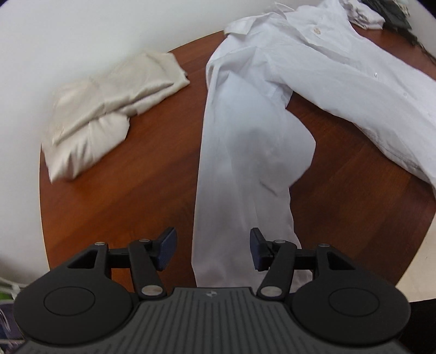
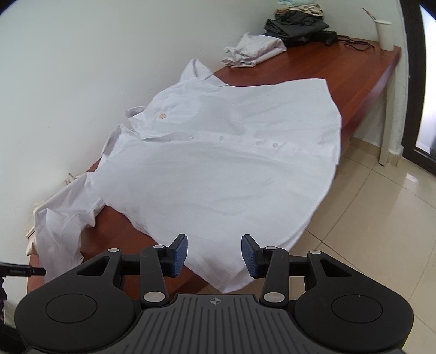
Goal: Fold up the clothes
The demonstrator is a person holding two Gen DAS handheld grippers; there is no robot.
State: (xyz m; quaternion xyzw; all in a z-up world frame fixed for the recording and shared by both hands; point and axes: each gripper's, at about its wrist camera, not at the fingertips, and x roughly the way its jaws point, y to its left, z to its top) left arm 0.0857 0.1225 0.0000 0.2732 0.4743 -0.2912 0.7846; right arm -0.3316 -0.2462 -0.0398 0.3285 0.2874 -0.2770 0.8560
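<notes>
A white button shirt (image 2: 218,163) lies spread, front up, on the brown table (image 2: 340,65), its hem hanging over the front edge. One long sleeve (image 1: 239,163) runs from the shirt body (image 1: 340,68) down toward my left gripper (image 1: 214,249). The jaws of that gripper are opening; the sleeve end lies under the gap and the pads do not press it. My right gripper (image 2: 214,254) is open just above the shirt's near hem corner, pads apart from the cloth. The same sleeve (image 2: 62,226) shows crumpled at the left in the right wrist view.
A folded beige cloth (image 1: 109,109) sits left of the sleeve near the table's rounded end. At the far end are a folded white garment (image 2: 250,51), a dark clothes pile (image 2: 299,24) and a white cup (image 2: 384,35). The wall runs along the left side; tiled floor (image 2: 381,217) lies to the right.
</notes>
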